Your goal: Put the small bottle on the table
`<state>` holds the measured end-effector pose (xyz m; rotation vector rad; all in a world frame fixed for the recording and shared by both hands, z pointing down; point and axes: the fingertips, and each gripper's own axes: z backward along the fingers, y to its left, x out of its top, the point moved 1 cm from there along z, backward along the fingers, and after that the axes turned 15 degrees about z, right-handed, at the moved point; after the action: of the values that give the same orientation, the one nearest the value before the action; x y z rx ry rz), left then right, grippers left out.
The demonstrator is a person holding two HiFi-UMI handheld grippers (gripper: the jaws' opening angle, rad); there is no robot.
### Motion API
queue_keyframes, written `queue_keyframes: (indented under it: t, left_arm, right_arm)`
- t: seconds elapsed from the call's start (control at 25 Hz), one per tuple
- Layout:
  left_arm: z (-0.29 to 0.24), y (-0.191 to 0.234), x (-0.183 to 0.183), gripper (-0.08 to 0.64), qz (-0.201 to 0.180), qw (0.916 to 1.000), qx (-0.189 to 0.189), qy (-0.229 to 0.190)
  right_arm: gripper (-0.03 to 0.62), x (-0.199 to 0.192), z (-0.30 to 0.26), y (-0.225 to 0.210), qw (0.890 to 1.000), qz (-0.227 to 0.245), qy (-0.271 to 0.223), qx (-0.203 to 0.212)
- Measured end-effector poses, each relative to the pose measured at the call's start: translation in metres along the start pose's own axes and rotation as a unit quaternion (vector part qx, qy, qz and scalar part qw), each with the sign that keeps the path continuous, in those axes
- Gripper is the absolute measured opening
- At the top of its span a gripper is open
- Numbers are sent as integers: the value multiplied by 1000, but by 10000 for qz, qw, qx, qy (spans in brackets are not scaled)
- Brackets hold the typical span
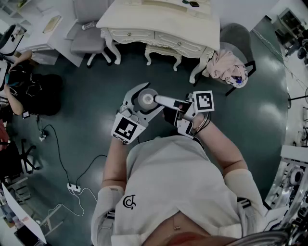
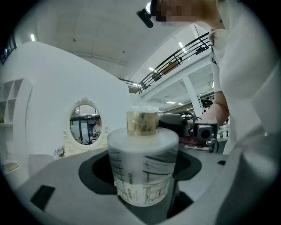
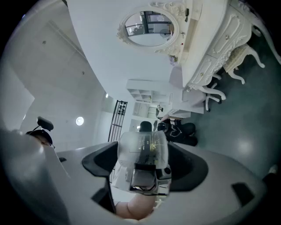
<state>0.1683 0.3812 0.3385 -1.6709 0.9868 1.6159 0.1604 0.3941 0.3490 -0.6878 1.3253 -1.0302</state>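
**Bottle in the air, worktop well ahead**

Your left gripper (image 2: 141, 176) has its fingers clamped on the frosted body of the small bottle (image 1: 147, 100). The bottle hangs in front of your chest, over the floor and well apart from the white worktop (image 1: 159, 21). From above, the cap seems to point up at you, so the bottle looks close to upright. Your right gripper (image 3: 144, 165) has its fingers spread wide with the bottle between them, and I judge that they are not pressing on it.

Draw the right gripper straight back along its own line first, so neither finger knocks the bottle askew in the left grip. Hold the left clamp firm, because a smooth round body like this will probably slide if you ease off.

Walk up to the worktop and mind the stool (image 1: 163, 54) tucked in front of it. Pick a bare patch near the front edge, away from the small dark things (image 1: 190, 4) at the back. Bring the bottle in base down and lower it until the base sits flat. Only then part the fingers, and back the gripper out level so it does not catch the cap.
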Motion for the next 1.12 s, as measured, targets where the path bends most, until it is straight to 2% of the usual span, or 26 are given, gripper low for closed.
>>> queue_keyframes:
  t: [0.44, 0.76, 0.92, 1.12]
  left_arm:
    - [22, 2, -2, 350, 39, 10000, 17, -6]
    - [25, 12, -12, 350, 192, 9998, 30, 102]
    - [11, 28, -20, 350, 223, 9996, 109, 161]
    - [-20, 69, -24, 350, 211, 9991, 268, 238]
  right_arm:
    - [361, -15, -16, 5, 9999, 48, 59, -91]
    - [360, -17, -23, -7, 9998, -138, 50, -125]
    - [360, -4, -24, -24, 9997, -232, 60, -107]
    - [360, 35, -33, -56, 9995, -297, 140, 33]
